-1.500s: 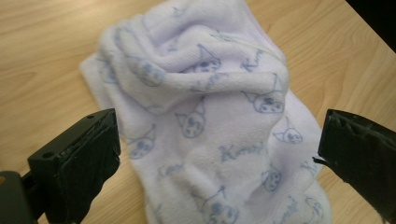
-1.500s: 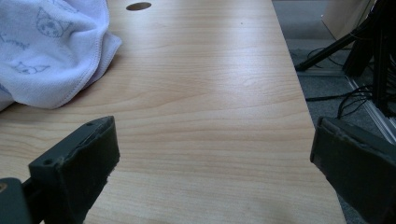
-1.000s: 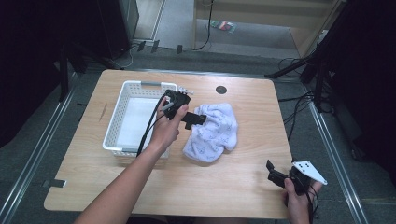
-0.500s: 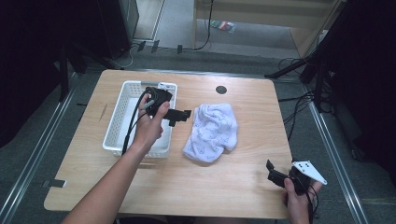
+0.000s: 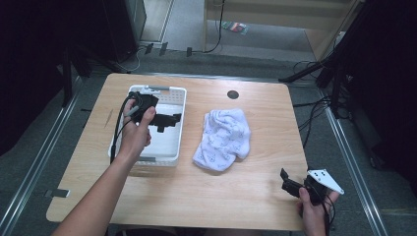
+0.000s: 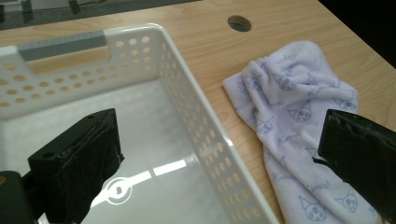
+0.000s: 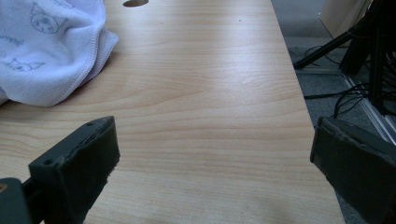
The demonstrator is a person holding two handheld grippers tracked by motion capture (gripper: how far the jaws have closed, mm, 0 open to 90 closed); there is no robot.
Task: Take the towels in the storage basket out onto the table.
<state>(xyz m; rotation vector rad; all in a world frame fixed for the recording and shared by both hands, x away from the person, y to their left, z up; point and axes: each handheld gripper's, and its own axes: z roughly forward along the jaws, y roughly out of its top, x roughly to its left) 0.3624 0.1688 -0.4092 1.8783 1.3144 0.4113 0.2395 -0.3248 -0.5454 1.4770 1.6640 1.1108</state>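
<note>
Jaws of the left gripper (image 5: 169, 119) are spread wide and nothing is held between them. This gripper is held above the white perforated plastic basket (image 5: 178, 128), pointing toward the table's right side. In the left gripper view, one jaw is seen over the basket's glossy floor and the other over the pale lilac towel printed with small cat faces (image 6: 299, 121), with the basket's right wall (image 6: 201, 121) between them. The towel is seen crumpled on the light wooden table (image 5: 255, 187), just beside the basket on its right and apart from it. A round cable hole (image 5: 233, 94) is seen beyond the towel. The right gripper (image 5: 285, 181) is held low near the table's front right corner, well apart from the towel, its jaws likewise spread and empty over bare wood.
</note>
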